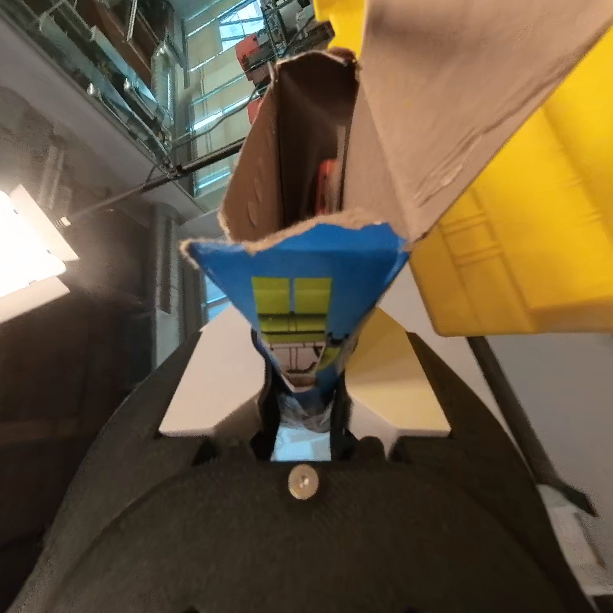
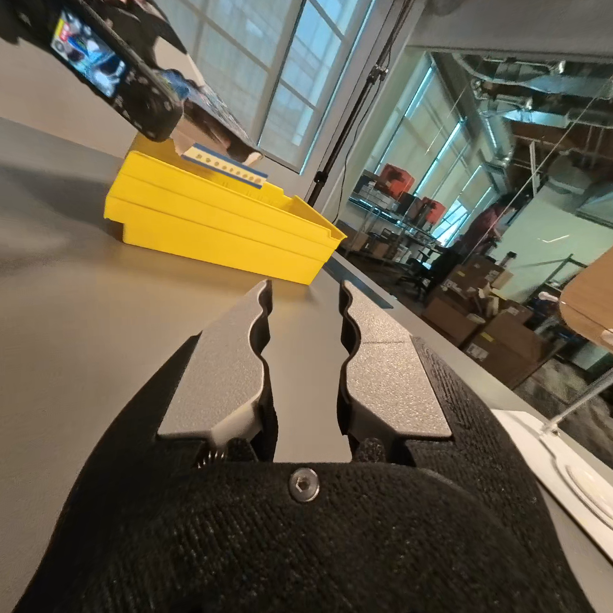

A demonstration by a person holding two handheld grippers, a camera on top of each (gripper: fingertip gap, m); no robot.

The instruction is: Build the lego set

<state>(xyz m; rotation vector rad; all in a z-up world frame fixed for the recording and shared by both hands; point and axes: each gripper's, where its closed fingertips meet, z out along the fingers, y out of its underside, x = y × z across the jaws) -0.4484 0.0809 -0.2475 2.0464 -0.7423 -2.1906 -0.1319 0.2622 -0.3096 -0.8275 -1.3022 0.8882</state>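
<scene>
Step judged: emptying the opened box into the yellow bin. Best to keep the torn mouth over the bin, tip gradually, shake lightly if contents stick; something orange-red visible inside.

Left gripper: clamped on the box's blue torn flap, raised and tilted, box hanging above the bin.

Right gripper: parted, empty, low over the table, pointing toward the bin, well apart from it.

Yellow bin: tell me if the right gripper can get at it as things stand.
Probably yes. The right gripper is open and empty, low over the table, with bare surface up to the bin. The left gripper holds the box over its far end only.
</scene>
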